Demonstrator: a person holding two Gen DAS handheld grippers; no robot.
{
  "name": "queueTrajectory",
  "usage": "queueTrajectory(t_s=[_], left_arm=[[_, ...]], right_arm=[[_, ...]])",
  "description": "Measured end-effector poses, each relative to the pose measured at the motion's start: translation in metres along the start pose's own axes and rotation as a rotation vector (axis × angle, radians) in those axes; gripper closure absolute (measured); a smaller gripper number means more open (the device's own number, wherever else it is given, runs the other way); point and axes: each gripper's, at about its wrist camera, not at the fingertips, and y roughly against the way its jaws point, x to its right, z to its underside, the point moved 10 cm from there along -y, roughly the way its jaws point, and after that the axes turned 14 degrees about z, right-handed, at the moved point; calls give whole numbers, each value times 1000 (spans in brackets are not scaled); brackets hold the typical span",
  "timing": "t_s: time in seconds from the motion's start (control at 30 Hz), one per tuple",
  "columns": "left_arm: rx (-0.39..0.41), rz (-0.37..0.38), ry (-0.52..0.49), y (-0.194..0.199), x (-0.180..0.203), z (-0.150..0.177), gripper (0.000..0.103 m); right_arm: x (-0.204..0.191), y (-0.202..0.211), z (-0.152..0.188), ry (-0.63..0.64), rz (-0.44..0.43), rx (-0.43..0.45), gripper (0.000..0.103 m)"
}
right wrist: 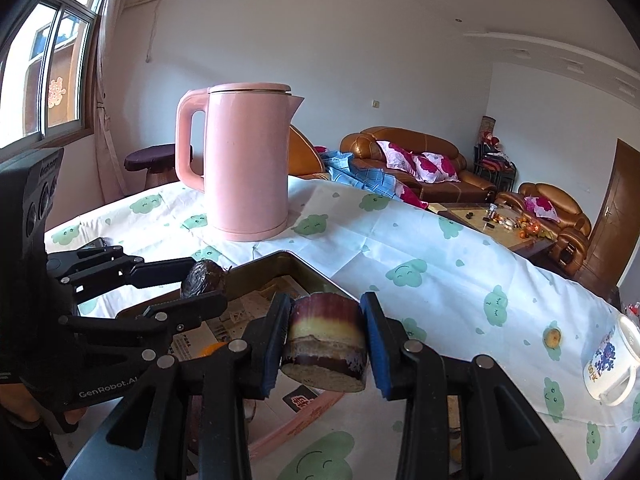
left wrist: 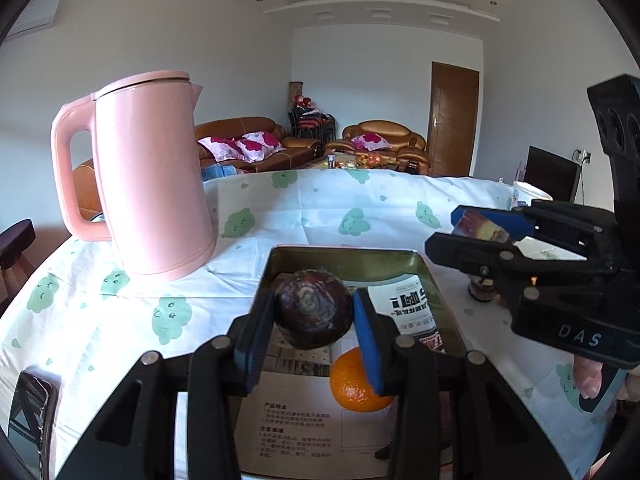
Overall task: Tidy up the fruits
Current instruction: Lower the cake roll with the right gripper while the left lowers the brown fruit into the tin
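The orange (left wrist: 356, 384) in the metal tray (left wrist: 348, 254) is partly covered by the left gripper's (left wrist: 314, 334) blue finger; in the right wrist view only a sliver (right wrist: 212, 347) shows behind that gripper. A dark phone-like thing (left wrist: 30, 412) at the tabletop's left edge is cut off by the lens rim. The jar (left wrist: 484, 288) beyond the tray's right side is mostly hidden by the right gripper (left wrist: 460, 226). Print on the papers (left wrist: 296, 428) in the tray is too small to read. The small yellowish fruit (right wrist: 552, 336) near the mug (right wrist: 610, 364) is too small to name.
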Motion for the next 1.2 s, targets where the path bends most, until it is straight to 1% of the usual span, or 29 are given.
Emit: queueTrajectory(t_s=[0.37,0.73,0.93,1.2], left_arm=[[-56,-25,2,-10,-16,5,62],[-100,-17,10,-17,-20,10,62],[-135,4,20,-23,-20,14,62],[-170,10,20,-30,-20,18,61]], right_arm=[[-14,-21,2,-20,-36,-37,64],[-22,-34,7,-38,-54,-65,64],[-24,-42,13,-49,-64,-95,64],[-26,-50,22,-58,-76,-127,64]])
